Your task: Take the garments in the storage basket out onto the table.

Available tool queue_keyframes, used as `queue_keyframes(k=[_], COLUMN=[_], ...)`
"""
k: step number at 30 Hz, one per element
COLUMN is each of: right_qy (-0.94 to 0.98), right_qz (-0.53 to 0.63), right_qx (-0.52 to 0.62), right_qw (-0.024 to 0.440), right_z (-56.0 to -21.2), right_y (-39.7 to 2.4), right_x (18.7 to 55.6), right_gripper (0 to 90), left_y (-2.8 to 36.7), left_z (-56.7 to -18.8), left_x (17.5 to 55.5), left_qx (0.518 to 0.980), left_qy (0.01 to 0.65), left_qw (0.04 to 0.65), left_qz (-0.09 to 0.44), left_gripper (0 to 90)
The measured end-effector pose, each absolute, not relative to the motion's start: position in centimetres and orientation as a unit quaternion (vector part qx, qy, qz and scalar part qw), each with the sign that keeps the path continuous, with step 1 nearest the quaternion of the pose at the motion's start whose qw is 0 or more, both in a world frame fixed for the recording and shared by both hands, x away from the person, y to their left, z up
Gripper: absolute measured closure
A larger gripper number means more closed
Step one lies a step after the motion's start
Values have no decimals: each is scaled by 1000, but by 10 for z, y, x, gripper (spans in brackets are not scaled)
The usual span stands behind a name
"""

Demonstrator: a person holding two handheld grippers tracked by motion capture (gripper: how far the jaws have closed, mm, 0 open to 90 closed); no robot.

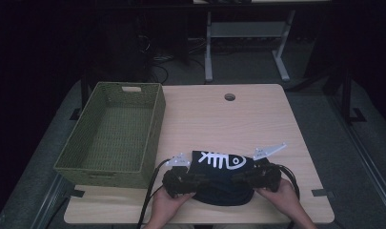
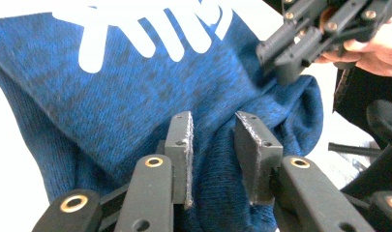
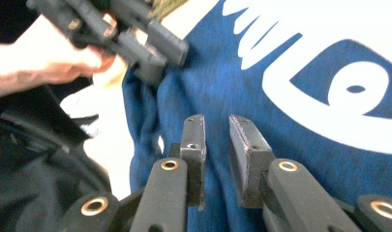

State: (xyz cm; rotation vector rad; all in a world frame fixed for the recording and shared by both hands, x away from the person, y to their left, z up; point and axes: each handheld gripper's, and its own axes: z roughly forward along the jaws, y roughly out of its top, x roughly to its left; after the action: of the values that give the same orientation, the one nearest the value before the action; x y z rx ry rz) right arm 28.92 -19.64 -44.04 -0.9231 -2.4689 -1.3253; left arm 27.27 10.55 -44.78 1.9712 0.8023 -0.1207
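A dark blue knit garment (image 1: 224,190) with a white fish-skeleton print lies bunched near the table's front edge. My left gripper (image 1: 200,181) comes at its left side, and my right gripper (image 1: 238,177) at its right side. In the left gripper view the jaws (image 2: 214,116) stand narrowly apart with a ridge of the blue knit (image 2: 135,96) pinched between the pads; the right gripper (image 2: 277,57) touches the cloth farther off. In the right gripper view the jaws (image 3: 217,117) close on a fold of the garment (image 3: 222,63), and the left gripper (image 3: 155,58) grips its far edge.
A green woven basket (image 1: 155,124) stands at the table's left, close beside the left gripper. The wooden tabletop (image 1: 228,124) stretches behind the garment, with a round cable hole (image 1: 229,97) near its far edge. Cables trail off the front edge.
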Motion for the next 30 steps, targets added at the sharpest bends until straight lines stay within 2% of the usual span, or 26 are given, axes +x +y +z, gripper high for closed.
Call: queue_keyframes(k=[7, 11, 18, 22, 30], right_qy=[-830, -827, -835, -832, -812], right_qz=[-448, -440, -423, -431, -450], right_qx=[-320, -336, -340, -337, -366], right_qw=[91, 98, 97, 94, 66], right_z=[-437, -448, -458, -449, -433], right_y=[-177, -168, -168, -168, -172], right_x=[311, 325, 328, 326, 342], right_gripper=[769, 786, 818, 789, 785], left_y=[94, 86, 81, 84, 84], left_z=[-433, -446, -463, -454, -447], left_x=[287, 302, 303, 304, 321], left_qx=[801, 807, 812, 806, 785], left_qy=[326, 343, 352, 352, 382], left_qw=[501, 480, 463, 476, 487], left_qz=[-33, -33, -37, -31, -16], left_gripper=[680, 680, 690, 679, 670])
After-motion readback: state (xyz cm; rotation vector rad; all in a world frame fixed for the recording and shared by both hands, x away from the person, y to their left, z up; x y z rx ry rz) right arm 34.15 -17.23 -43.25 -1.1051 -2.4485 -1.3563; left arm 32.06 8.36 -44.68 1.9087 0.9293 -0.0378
